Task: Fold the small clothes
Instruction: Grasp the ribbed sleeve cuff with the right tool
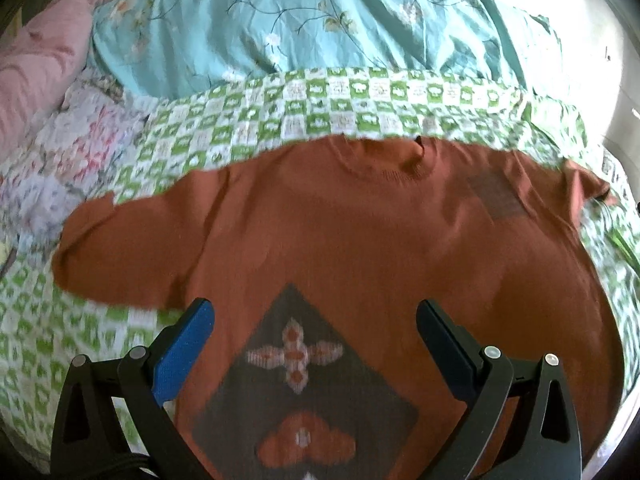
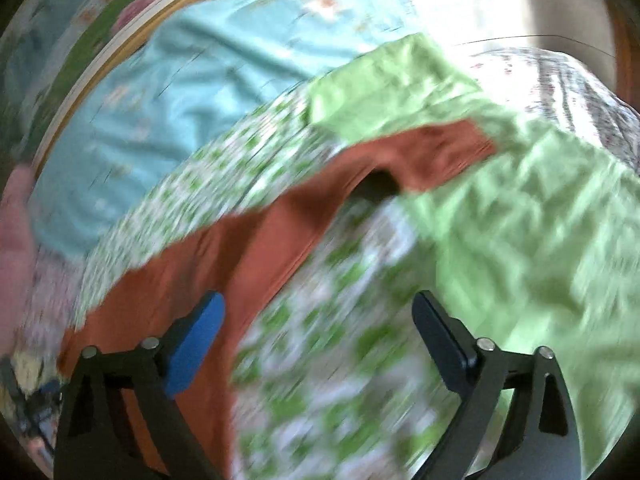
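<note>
A rust-orange T-shirt (image 1: 340, 216) lies spread flat on a green-and-white checked bedsheet (image 1: 320, 104), collar away from me, both short sleeves out to the sides. A dark diamond print (image 1: 300, 360) with a flower motif is on its body. My left gripper (image 1: 314, 316) is open and empty, hovering over the print. In the blurred right wrist view, the shirt (image 2: 256, 248) runs along the left with one sleeve (image 2: 440, 148) reaching right. My right gripper (image 2: 318, 312) is open and empty, over the sheet beside the shirt's edge.
A teal floral quilt (image 1: 304, 20) is bunched at the far side of the bed. A pink pillow (image 1: 44, 60) and a flowered cloth (image 1: 68, 152) lie at the left. A plain light-green cloth (image 2: 520, 208) lies right of the shirt.
</note>
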`<state>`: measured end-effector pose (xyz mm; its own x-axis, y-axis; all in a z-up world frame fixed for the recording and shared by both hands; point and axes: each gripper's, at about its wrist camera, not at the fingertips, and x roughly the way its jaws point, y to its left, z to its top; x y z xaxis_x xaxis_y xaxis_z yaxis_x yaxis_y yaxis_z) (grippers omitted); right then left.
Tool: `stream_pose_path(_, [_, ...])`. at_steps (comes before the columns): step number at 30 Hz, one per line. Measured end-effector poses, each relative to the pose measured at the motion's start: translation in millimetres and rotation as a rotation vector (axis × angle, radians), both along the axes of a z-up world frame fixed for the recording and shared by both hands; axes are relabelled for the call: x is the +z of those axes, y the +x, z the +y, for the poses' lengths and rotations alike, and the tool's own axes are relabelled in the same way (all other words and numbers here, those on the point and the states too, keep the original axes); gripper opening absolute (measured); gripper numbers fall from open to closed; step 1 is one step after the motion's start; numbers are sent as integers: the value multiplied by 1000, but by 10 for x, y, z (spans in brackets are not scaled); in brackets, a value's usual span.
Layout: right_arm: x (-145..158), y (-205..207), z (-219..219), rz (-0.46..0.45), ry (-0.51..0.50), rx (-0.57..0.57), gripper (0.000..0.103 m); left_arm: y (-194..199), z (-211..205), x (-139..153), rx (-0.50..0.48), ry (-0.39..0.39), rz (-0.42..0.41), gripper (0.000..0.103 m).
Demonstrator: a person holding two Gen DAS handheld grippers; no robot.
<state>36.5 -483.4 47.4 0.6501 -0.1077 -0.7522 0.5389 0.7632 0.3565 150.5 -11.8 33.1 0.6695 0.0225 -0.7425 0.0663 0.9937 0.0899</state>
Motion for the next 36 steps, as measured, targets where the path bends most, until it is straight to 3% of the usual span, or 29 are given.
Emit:
stream_pose_path(5, [-130, 305, -773, 45, -31, -129, 78, 419, -44, -28, 20, -23, 11, 101])
stream_pose_path(13, [-610, 532, -1668, 134, 3, -306, 64, 821, -121, -259, 34, -30, 73, 101])
stream_pose_path(16, [-777, 550, -1840, 155, 38, -347, 45, 869, -132, -358, 33, -23, 93, 101])
stream_pose_path(18, [-798, 568, -1888, 157, 33, -352, 18, 887, -137, -408, 34, -24, 104, 101])
stream_pose_path(20, [-757, 586, -1887, 119, 57, -332, 8, 882, -126, -425, 32, -33, 106, 101])
stream_pose_path(24, [-473, 707, -1640, 49, 24, -250, 8, 834, -111, -420, 26, -44, 106, 101])
stream_pose_path(30, [113, 1162, -730, -77, 22, 31, 8, 712, -44, -373, 12, -84, 92, 101])
stream_pose_path(33, [258, 1460, -74, -129, 85, 204, 8, 640, 35, -350, -4, -119, 88, 101])
stream_pose_path(36, [242, 1751, 698, -170, 211, 384, 8, 581, 172, -327, -23, -188, 95, 101])
